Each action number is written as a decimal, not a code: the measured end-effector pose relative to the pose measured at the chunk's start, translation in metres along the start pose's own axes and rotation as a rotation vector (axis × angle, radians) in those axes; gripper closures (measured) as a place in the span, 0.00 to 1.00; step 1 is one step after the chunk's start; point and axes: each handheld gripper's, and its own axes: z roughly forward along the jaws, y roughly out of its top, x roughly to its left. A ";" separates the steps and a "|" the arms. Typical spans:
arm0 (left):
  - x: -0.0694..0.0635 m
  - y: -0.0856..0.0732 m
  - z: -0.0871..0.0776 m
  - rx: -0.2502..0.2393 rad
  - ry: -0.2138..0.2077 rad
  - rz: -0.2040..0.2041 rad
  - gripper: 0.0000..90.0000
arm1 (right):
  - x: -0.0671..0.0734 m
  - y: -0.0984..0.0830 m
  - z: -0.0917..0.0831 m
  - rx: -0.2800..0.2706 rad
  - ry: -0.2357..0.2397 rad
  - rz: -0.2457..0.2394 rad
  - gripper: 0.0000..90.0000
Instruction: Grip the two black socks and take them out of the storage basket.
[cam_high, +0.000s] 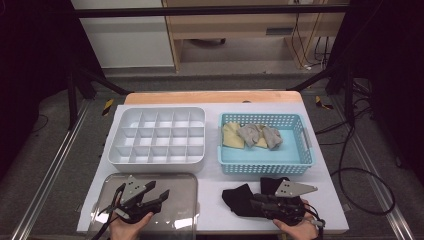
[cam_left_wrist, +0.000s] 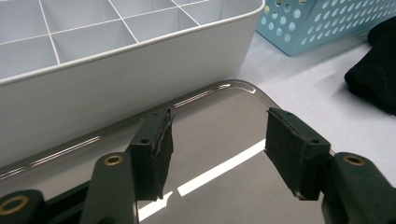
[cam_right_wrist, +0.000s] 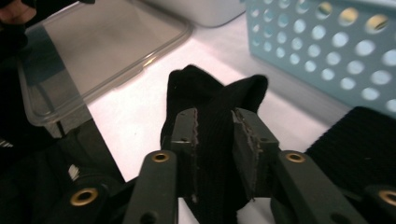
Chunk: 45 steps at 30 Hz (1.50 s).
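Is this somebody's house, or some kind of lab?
Probably a lab or workshop, not a house: the table stands inside a dark metal frame, loose cables lie on the grey floor, and a person works with a handheld gripper.

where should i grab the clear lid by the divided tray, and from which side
Take the clear lid by its raised rim at the near edge, coming in level from the person's side. It lies flat on the table, so only that thin lip fits between the left gripper pads, which now hover open above it.

At twelve o'clock we see a pale wooden bench (cam_high: 250, 25) on grey floor (cam_high: 240, 75); black cables (cam_high: 350, 150) trail at three o'clock, darkness flanking both sides.
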 end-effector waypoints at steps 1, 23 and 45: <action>0.000 0.000 0.000 0.000 0.000 0.001 0.46 | 0.000 -0.001 0.002 0.006 0.002 -0.001 0.80; 0.001 0.000 0.000 -0.001 -0.002 0.003 0.46 | 0.011 0.022 0.011 0.006 0.104 -0.011 0.97; -0.004 -0.002 0.002 -0.001 -0.050 0.005 0.45 | 0.025 0.065 0.103 0.061 -0.050 0.026 0.93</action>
